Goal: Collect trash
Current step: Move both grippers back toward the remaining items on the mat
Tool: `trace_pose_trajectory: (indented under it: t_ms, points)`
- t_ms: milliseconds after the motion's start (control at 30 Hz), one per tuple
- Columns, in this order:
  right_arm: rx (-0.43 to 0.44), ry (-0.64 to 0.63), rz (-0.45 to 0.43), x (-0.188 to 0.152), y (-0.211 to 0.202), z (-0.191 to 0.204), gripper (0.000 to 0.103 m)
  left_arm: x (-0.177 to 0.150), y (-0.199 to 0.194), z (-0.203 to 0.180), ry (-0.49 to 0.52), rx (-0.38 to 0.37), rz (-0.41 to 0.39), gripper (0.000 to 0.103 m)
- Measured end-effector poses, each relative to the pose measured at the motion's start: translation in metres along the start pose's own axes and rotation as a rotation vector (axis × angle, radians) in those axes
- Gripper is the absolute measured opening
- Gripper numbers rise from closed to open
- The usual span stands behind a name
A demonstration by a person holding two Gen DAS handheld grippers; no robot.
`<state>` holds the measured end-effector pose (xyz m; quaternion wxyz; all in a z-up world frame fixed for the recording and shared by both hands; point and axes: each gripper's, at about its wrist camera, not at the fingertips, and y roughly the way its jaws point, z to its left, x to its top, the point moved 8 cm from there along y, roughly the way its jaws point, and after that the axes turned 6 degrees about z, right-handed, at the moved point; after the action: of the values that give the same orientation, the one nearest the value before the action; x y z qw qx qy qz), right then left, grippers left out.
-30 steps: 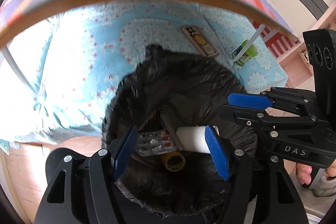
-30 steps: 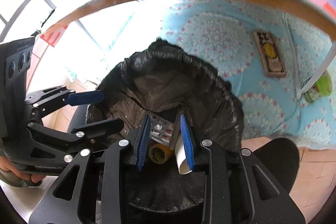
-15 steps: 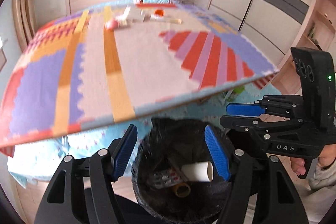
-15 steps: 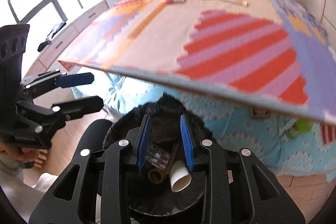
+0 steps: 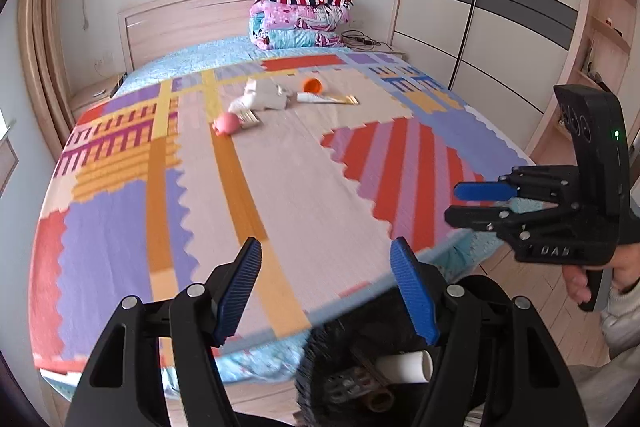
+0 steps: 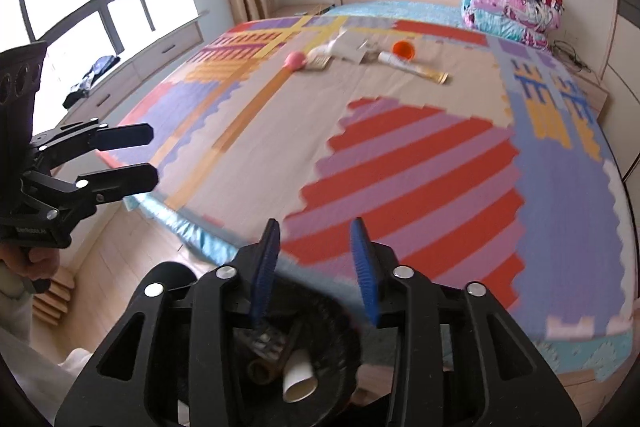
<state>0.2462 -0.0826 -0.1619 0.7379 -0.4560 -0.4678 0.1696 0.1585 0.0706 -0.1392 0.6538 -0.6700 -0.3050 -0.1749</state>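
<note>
On the patterned mat [image 5: 288,187] that covers the bed, toward twelve o'clock in both wrist views, a small cluster of litter lies in a row. Going left to right in the left wrist view: a pink ball [image 5: 226,123], a crumpled white bag [image 5: 262,98] just beside it, an orange cap [image 5: 312,85], and a white tube [image 5: 326,99] lying flat below the cap. A stack of folded blankets [image 5: 302,15] sits beyond them against the headboard [image 5: 180,23].

At six o'clock, below the near edge of the bed, stands the black bin bag [image 5: 320,355]. It holds a white cardboard roll [image 5: 406,366], a blister pack [image 5: 352,385] and a brown roll [image 5: 380,403].

The left gripper [image 5: 328,287] hangs above the bed edge with its blue pads [image 5: 240,287] wide apart and nothing between them. At three o'clock in the same view the right gripper [image 5: 476,203] is seen from the side, held by a hand [image 5: 600,275] in a pale sleeve.

From the right wrist view, the left gripper [image 6: 132,157] shows at nine o'clock. The right gripper [image 6: 316,267] is over the bin bag [image 6: 328,311] at six o'clock; its jaws are opening, a moderate gap between the pads, and they grip nothing. The white cardboard roll [image 6: 300,379] lies in the bag beneath them.
</note>
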Motion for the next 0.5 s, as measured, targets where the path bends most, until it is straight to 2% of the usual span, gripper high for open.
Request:
trace_pose_trajectory:
  t_ms: [267, 500]
  points:
    - [-0.031, -0.009, -0.017, 0.037, 0.013, -0.025, 0.037, 0.022, 0.020, 0.032, -0.032, 0.003, 0.003, 0.064]
    - [-0.061, -0.018, -0.019, 0.071, 0.033, -0.046, 0.045, 0.039, 0.041, 0.057, -0.049, 0.014, 0.009, 0.064]
